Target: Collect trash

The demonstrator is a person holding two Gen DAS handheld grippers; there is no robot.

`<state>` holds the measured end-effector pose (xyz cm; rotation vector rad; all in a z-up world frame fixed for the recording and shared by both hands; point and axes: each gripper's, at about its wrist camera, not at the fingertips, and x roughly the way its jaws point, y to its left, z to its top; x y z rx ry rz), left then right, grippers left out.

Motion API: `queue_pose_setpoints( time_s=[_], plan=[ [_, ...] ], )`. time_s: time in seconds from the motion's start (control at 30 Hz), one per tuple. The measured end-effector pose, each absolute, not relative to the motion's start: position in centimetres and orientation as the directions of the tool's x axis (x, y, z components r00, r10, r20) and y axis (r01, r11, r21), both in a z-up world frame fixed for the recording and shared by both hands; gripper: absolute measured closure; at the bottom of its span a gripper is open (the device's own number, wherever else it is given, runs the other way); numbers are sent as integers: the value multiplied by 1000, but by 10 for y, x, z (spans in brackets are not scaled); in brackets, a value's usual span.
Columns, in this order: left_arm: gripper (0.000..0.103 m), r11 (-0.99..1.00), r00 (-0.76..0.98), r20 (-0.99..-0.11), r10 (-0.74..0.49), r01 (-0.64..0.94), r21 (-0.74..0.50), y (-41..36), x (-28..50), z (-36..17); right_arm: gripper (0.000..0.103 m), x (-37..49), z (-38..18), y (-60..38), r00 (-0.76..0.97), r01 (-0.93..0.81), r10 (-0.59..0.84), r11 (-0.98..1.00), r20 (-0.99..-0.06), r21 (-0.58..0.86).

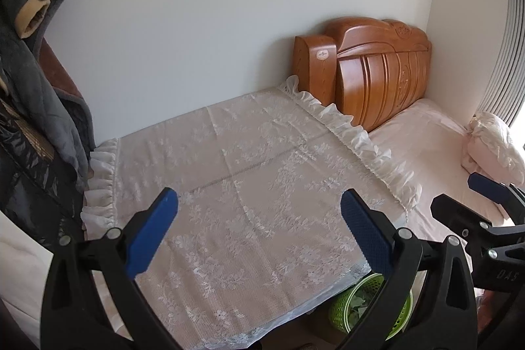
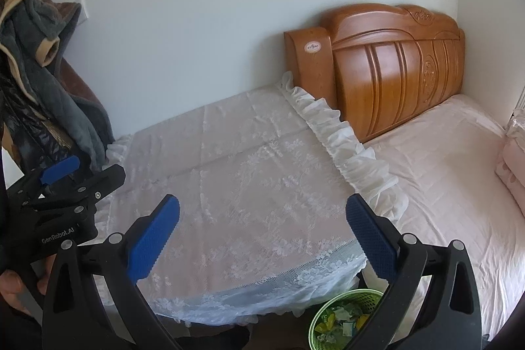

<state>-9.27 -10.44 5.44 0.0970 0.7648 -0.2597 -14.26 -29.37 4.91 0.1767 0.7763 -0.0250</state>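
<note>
A green mesh trash basket (image 2: 344, 317) stands on the floor below the table's near right corner, with several scraps of paper and wrappers inside; it also shows in the left wrist view (image 1: 367, 304), partly hidden by my finger. My left gripper (image 1: 259, 225) is open and empty, held above the lace-covered table (image 1: 249, 173). My right gripper (image 2: 262, 228) is open and empty above the same table (image 2: 249, 173). The left gripper shows at the left edge of the right wrist view (image 2: 62, 173), the right gripper at the right edge of the left wrist view (image 1: 485, 186).
A bed with a pink sheet (image 2: 452, 173) and a carved wooden headboard (image 2: 393, 64) lies to the right of the table. A pillow (image 1: 492, 146) lies on it. Dark coats (image 1: 29, 71) hang at the left. A white wall is behind.
</note>
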Motion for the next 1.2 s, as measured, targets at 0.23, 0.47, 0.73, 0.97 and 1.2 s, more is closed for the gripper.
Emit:
queue_pose_setpoints(
  time_s=[0.23, 0.47, 0.73, 0.97, 1.2],
  plan=[
    [8, 963, 677, -706, -207, 268, -26, -101, -92, 50, 2, -141, 46, -293, 701, 89, 45, 985, -712, 150],
    [8, 962, 667, -714, -211, 270, -33, -103, -91, 48, 2, -143, 44, -296, 696, 98, 39, 984, -717, 149],
    [8, 959, 662, -717, -220, 282, -34, -109, -92, 48, 2, -144, 43, -301, 689, 107, 35, 983, -723, 149],
    [8, 959, 660, -718, -221, 282, -35, -111, -93, 48, 2, -146, 42, -304, 689, 110, 31, 983, -724, 147],
    [8, 957, 652, -725, -223, 289, -34, -117, -93, 46, 2, -148, 42, -309, 688, 115, 29, 982, -725, 149]
  ],
)
